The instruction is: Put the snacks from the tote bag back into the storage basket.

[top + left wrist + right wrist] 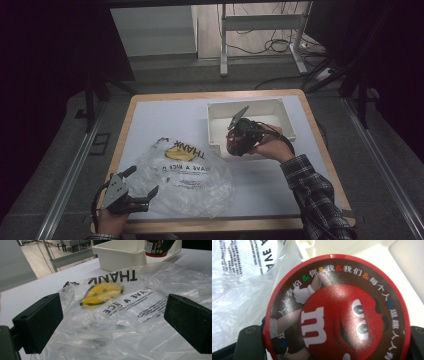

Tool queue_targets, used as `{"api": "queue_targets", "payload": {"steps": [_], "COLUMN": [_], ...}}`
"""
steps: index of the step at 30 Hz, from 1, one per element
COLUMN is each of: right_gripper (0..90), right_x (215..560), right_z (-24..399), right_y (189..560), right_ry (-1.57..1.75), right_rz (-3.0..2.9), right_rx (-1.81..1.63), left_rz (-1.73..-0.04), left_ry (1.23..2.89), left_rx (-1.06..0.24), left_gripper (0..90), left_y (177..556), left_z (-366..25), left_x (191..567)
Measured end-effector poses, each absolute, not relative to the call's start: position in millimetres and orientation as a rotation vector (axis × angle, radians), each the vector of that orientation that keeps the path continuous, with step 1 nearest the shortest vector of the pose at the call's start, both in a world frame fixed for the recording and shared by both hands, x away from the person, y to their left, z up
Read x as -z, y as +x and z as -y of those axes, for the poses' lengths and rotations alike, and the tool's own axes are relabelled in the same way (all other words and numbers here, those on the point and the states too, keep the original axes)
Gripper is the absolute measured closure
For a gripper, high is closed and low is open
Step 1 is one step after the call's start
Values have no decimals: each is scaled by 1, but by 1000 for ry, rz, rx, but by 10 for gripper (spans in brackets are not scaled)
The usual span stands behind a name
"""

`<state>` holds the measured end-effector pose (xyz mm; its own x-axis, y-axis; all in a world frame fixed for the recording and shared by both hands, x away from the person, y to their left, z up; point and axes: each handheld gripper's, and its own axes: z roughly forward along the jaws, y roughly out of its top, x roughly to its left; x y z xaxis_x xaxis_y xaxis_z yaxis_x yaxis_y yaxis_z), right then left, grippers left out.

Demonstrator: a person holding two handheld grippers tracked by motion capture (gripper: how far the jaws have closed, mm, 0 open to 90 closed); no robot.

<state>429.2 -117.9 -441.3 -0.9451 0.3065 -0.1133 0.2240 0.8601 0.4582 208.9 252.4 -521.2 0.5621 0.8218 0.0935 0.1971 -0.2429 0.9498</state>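
I stand at a white desk [150, 115] with a wooden edge, a claw in each hand. My right claw [239, 140] is clamped on a round red-lidded candy tub [236, 142]; its jaws press on both sides of the tub. In the right claw view, the lid [337, 312] faces the camera: a red cartoon candy with a white letter m, ringed by small Chinese characters on brown. I hold the tub over the near left corner of a white tray [285, 112], which sits on the far right part of the desk. My right sleeve is plaid.

A clear plastic bag [190, 177] lies crumpled on the near left part of the desk, just beside the tray. It bears a yellow smiley face [101, 293] and black print. In the right claw view, the bag [234, 290] lies just left of the tub.

My left claw [141, 181] sits at the near left corner of the desk. Its jaws stand wide apart and hold nothing. In the left claw view, the bag lies between and beyond them, and I cannot tell whether they touch it.
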Motion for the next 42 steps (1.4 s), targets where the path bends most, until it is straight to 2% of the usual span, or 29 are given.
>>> {"api": "queue_targets", "payload": {"steps": [42], "right_gripper": [257], "right_x": [454], "right_z": [96], "right_y": [467], "right_ry": [359], "right_rz": [-2851], "right_rx": [-677], "left_rz": [-839], "left_ry": [1760], "left_rx": [-749], "left_gripper": [22], "left_y": [209], "left_z": [-252], "left_x": [521]}}
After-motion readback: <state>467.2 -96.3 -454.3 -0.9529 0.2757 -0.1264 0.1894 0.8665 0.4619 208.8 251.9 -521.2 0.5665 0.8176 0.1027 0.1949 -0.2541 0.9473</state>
